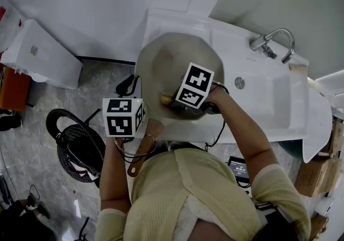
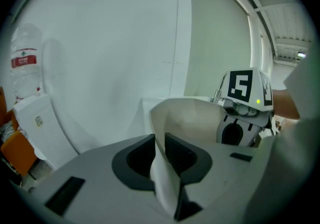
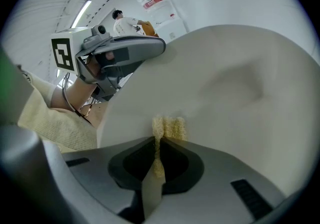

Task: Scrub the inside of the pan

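Over the sink my left tool clamps the pan rim and my right tool pinches a sponge inside it. I judge it mid-scrub; next I'd sweep firmly.

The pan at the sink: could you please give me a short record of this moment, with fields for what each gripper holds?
pan: pale and wide, held up at the left end of the sink
left gripper: fingers shut on the pan's rim
right gripper: fingers shut on a yellow sponge
sponge contact: its end is pressed against the pan's inner surface
faucet: at the sink's far side; no water visible
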The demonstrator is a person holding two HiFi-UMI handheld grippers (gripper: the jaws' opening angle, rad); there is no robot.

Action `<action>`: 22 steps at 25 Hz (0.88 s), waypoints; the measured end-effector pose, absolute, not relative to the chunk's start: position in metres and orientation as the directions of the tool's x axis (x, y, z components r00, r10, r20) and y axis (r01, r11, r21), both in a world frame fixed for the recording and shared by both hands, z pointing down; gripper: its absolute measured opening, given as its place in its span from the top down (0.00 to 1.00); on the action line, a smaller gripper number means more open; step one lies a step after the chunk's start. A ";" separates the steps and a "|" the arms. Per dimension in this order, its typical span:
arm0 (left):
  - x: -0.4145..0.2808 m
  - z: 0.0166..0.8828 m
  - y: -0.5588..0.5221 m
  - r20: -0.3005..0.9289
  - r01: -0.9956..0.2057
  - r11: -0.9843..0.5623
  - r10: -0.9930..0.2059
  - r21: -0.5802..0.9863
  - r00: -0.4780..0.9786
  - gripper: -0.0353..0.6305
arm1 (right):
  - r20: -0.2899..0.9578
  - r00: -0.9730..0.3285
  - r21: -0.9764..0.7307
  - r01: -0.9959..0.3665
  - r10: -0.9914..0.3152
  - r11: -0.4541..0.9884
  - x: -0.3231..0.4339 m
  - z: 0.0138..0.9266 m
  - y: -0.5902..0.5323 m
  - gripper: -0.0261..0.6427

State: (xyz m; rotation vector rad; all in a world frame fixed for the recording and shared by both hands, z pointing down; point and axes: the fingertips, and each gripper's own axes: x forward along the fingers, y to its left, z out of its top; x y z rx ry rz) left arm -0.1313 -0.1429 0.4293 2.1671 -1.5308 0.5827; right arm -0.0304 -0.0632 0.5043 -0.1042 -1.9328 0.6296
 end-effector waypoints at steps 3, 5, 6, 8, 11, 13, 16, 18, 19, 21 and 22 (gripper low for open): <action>-0.132 0.429 -0.141 0.560 -0.948 -0.305 -0.771 0.094 0.303 0.78 | 0.812 -0.456 -0.491 -0.198 0.363 0.848 -0.032 0.503 -0.061 0.89; -0.132 0.429 -0.140 0.560 -0.948 -0.306 -0.771 0.093 0.304 0.78 | 0.796 -0.473 -0.512 -0.193 0.378 0.837 -0.034 0.500 -0.059 0.89; -0.132 0.428 -0.140 0.559 -0.947 -0.307 -0.771 0.092 0.304 0.78 | 0.788 -0.482 -0.521 -0.190 0.384 0.832 -0.035 0.498 -0.058 0.89; -0.133 0.427 -0.139 0.559 -0.947 -0.308 -0.772 0.087 0.303 0.78 | 0.773 -0.498 -0.538 -0.184 0.394 0.823 -0.036 0.496 -0.057 0.89; -0.135 0.426 -0.138 0.561 -0.948 -0.307 -0.772 0.079 0.297 0.78 | 0.744 -0.526 -0.567 -0.169 0.413 0.806 -0.039 0.490 -0.054 0.89; -0.136 0.426 -0.138 0.561 -0.949 -0.305 -0.773 0.078 0.295 0.78 | 0.712 -0.553 -0.596 -0.150 0.433 0.789 -0.042 0.485 -0.050 0.89; -0.136 0.425 -0.138 0.562 -0.950 -0.304 -0.774 0.073 0.291 0.78 | 0.672 -0.584 -0.625 -0.119 0.455 0.771 -0.047 0.477 -0.046 0.89; -0.136 0.425 -0.137 0.563 -0.949 -0.306 -0.773 0.069 0.291 0.78 | 0.659 -0.596 -0.632 -0.106 0.460 0.768 -0.048 0.473 -0.045 0.89; -0.136 0.424 -0.137 0.564 -0.950 -0.306 -0.774 0.068 0.290 0.78 | 0.652 -0.600 -0.635 -0.099 0.463 0.766 -0.049 0.471 -0.044 0.89; -0.137 0.423 -0.136 0.563 -0.951 -0.302 -0.776 0.064 0.284 0.78 | 0.640 -0.610 -0.639 -0.086 0.467 0.764 -0.051 0.467 -0.042 0.89; -0.139 0.422 -0.135 0.561 -0.953 -0.298 -0.779 0.061 0.279 0.78 | 0.634 -0.615 -0.641 -0.080 0.469 0.763 -0.052 0.466 -0.041 0.89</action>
